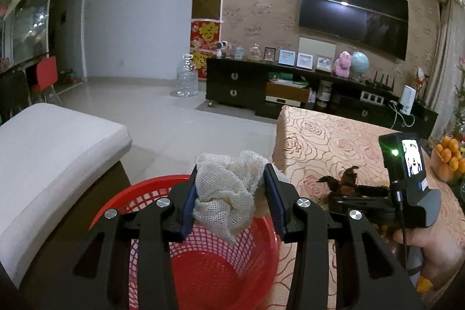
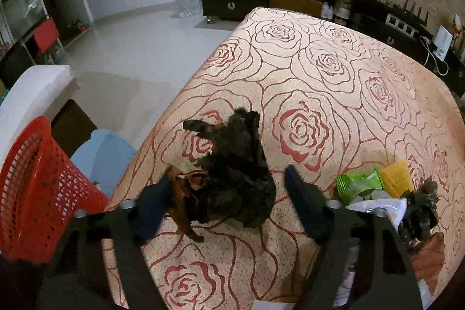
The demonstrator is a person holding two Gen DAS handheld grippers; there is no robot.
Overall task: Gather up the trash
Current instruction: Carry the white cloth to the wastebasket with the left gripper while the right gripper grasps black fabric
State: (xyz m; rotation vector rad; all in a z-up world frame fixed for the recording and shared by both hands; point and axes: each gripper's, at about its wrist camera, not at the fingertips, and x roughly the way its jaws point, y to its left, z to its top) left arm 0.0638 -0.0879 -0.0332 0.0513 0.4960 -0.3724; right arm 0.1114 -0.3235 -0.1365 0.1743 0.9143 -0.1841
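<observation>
The red basket (image 1: 203,260) gapes open below; tabletop (image 2: 334,83) beyond the dark scrap (image 2: 238,179) lies bare (wrappers (image 2: 360,182) crowd right).

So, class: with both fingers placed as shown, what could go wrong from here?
1. The mesh cloth held by the left gripper hangs near the red basket's rim, so it might catch there when released.
2. The right gripper straddles the dark crumpled scrap, with the right finger not yet touching it; closing off-centre may tear or drop loose pieces.

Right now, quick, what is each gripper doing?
Left gripper: shut on the white mesh cloth, above the red basket.
Right gripper: open, jaws either side of the dark crumpled wrapper on the table.
</observation>
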